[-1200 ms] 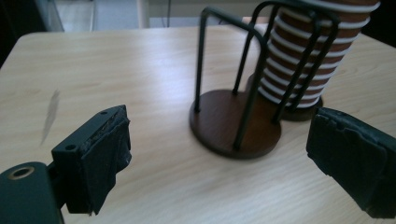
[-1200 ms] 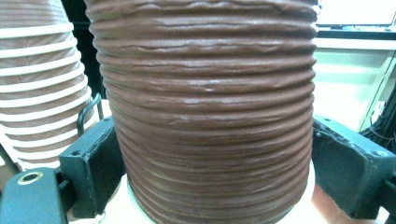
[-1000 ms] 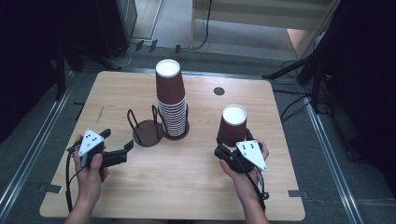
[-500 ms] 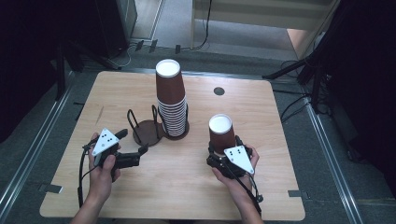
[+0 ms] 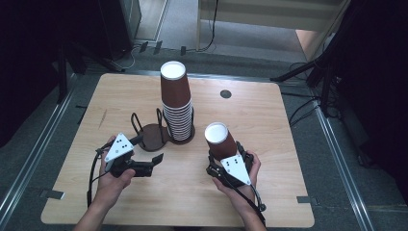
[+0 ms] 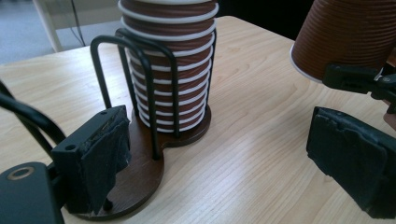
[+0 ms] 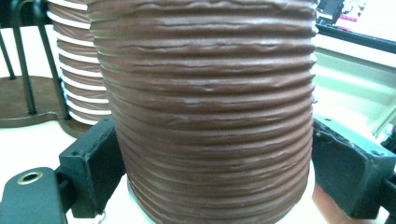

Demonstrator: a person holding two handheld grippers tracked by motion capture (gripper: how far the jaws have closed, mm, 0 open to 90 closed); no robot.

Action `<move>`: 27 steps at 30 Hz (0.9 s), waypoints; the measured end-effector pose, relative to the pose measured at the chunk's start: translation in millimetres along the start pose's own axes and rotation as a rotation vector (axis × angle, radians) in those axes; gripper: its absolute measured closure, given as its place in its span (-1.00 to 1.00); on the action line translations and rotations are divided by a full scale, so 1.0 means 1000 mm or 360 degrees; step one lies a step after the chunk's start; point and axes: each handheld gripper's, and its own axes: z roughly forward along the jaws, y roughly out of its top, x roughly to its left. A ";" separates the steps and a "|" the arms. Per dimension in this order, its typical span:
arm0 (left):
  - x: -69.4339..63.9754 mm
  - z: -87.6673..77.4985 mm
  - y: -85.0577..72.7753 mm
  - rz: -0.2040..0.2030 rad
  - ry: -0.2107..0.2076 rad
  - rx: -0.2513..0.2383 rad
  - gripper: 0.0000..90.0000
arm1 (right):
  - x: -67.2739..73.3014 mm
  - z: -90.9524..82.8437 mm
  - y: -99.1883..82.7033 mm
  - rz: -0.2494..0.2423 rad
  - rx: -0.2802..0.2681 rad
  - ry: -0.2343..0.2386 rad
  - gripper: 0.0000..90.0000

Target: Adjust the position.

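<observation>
Above the wooden table (image 5: 269, 125), right gripper (image 5: 222, 166) clamps a brown cup (image 5: 219, 140).

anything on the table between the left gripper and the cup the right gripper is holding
No, bare wood. In the high view, only tabletop separates the left gripper from the cup in the right gripper; the holder sits farther back.
</observation>
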 end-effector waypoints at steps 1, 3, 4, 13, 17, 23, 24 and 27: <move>0.000 0.000 0.001 0.0007 -0.0001 0.0000 -0.84 | 0.002 -0.001 0.000 -0.0012 -0.0006 0.0007 -0.75; -0.001 0.000 0.003 0.0004 -0.0005 -0.0008 -0.84 | 0.004 -0.001 0.000 -0.0048 -0.0035 0.0040 -0.75; -0.001 0.000 0.003 0.0015 -0.0006 -0.0008 -0.84 | 0.007 -0.001 0.000 -0.0069 -0.0043 0.0045 -0.75; -0.009 0.002 0.003 0.0035 -0.0064 0.0023 -0.84 | 0.015 -0.003 0.005 -0.0084 -0.0054 0.0063 -0.75; -0.015 0.003 0.003 0.0071 -0.0020 0.0057 -0.84 | 0.021 -0.004 0.003 -0.0126 -0.0098 0.0137 -0.74; -0.025 0.003 0.006 0.0083 -0.0061 0.0072 -0.84 | 0.029 0.000 -0.002 -0.0227 -0.0019 0.0106 -0.75; -0.026 0.003 0.006 0.0086 -0.0069 0.0078 -0.84 | 0.029 0.001 -0.003 -0.0227 -0.0016 0.0098 -0.75; -0.029 0.005 0.005 0.0104 -0.0073 0.0109 -0.84 | 0.030 0.001 -0.003 -0.0240 -0.0011 0.0081 -0.75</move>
